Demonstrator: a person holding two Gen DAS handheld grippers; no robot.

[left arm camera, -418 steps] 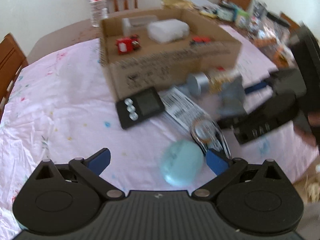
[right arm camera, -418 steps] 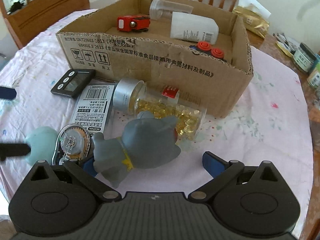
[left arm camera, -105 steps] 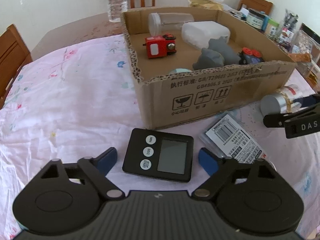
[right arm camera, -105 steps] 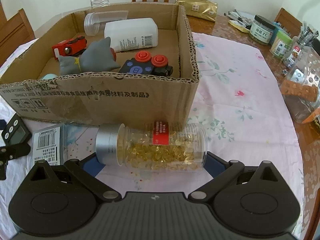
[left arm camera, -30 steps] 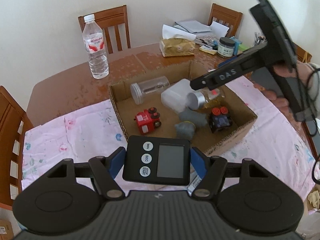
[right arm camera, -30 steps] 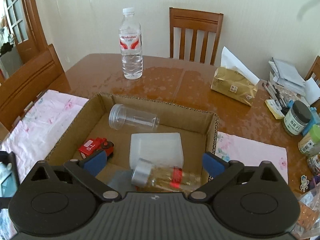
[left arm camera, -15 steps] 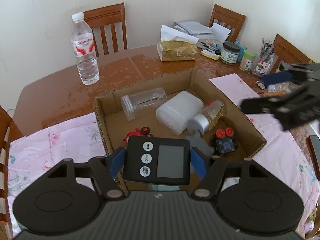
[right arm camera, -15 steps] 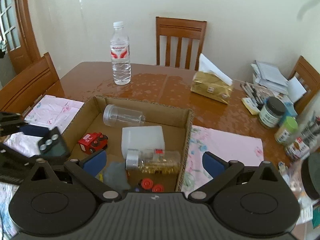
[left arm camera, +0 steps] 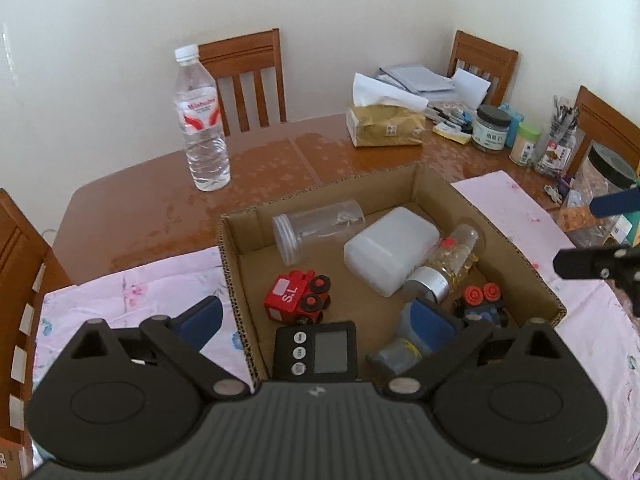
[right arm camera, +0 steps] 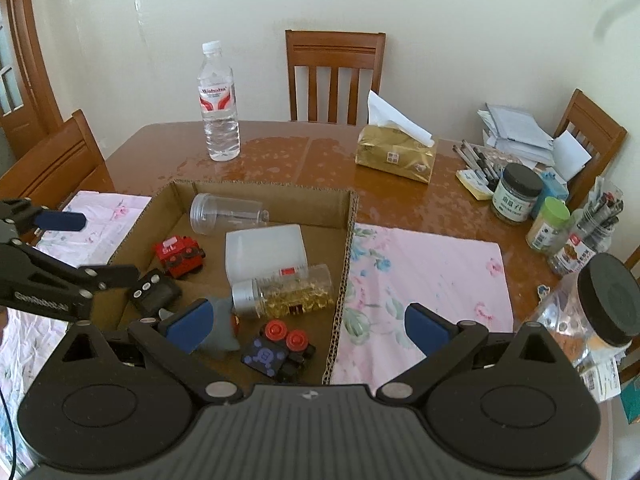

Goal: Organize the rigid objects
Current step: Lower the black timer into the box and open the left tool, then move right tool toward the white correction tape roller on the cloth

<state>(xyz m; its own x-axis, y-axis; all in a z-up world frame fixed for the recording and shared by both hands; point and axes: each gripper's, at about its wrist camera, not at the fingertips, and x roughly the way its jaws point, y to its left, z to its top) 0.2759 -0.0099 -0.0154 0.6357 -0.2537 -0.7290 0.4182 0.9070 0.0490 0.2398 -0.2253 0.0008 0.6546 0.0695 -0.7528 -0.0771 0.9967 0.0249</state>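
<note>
The black digital timer (left arm camera: 316, 354) lies at the near edge of the cardboard box (left arm camera: 440, 184). My left gripper (left arm camera: 316, 320) hovers above it with jaws opening wide, and the blue pads (left arm camera: 200, 320) are clear of the timer. From the right wrist view the timer (right arm camera: 154, 290) lies free below the left gripper's fingers (right arm camera: 112, 272). My right gripper (right arm camera: 308, 323) is open and empty above the box's near right corner. The box also holds a red toy truck (left arm camera: 298, 298), a clear jar (left arm camera: 316, 230), a white container (left arm camera: 390, 254), a capsule bottle (left arm camera: 448, 268) and a grey toy (left arm camera: 400, 344).
A water bottle (right arm camera: 218, 108), a tissue pack (right arm camera: 394, 152) and several jars (right arm camera: 516, 194) stand on the wooden table (right arm camera: 280, 160) behind and right of the box. A big black-lidded jar (right arm camera: 600, 304) is close at the right. Chairs ring the table.
The left jaws, shut on the timer half a second ago, have spread and the timer has dropped into the box. The right gripper has drawn back from the box.
</note>
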